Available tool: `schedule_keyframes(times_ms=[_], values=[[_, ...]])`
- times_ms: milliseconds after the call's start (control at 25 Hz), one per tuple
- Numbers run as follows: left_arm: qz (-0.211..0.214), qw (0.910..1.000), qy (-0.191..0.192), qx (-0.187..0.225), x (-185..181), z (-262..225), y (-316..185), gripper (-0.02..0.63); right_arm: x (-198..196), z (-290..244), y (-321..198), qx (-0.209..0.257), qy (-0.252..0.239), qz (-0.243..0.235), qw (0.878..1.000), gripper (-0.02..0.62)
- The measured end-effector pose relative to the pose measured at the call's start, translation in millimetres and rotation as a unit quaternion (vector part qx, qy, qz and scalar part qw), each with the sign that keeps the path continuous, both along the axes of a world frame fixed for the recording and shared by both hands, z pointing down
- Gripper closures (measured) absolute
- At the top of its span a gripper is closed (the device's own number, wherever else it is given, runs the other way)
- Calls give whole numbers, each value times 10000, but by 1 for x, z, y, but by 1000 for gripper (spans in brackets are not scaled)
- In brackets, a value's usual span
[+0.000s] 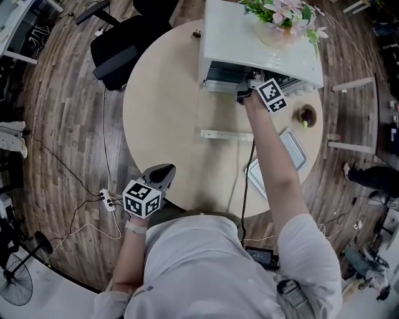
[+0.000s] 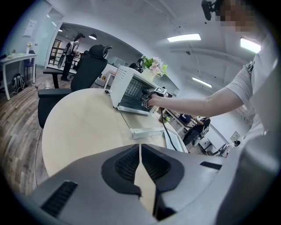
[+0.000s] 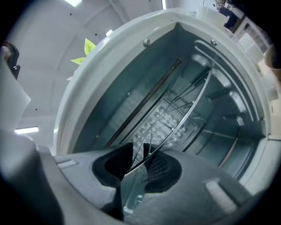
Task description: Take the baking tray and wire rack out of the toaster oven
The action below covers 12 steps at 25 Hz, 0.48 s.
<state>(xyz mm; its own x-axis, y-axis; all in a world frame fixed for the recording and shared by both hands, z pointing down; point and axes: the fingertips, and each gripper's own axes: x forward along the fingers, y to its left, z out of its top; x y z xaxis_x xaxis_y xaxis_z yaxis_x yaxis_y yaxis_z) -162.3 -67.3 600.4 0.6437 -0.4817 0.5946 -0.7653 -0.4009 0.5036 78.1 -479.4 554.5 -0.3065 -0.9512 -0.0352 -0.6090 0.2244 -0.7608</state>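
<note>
Now the right hand-held gripper (image 3: 137, 160) pinches the wire rack (image 3: 172, 128).

Round table (image 1: 162, 112) — office chair (image 1: 115, 53), flowers (image 1: 283, 12).

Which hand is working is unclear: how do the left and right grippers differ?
The left gripper hovers at the near edge of the table; the right gripper reaches into the toaster oven. The left gripper's jaws are shut on nothing; the right gripper's are closed on the wire rack. Both share the same grey build.
</note>
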Motion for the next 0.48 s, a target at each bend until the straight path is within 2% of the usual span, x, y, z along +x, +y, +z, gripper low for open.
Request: schedule_keyframes(times_ms=[280, 480], values=[[30, 10000, 16, 46, 3, -1, 1, 606, 2, -1, 15, 75, -479, 27, 9988, 554], [58, 10000, 7, 52, 3, -2, 5, 606, 2, 0, 32, 81, -595, -1, 9982, 561]])
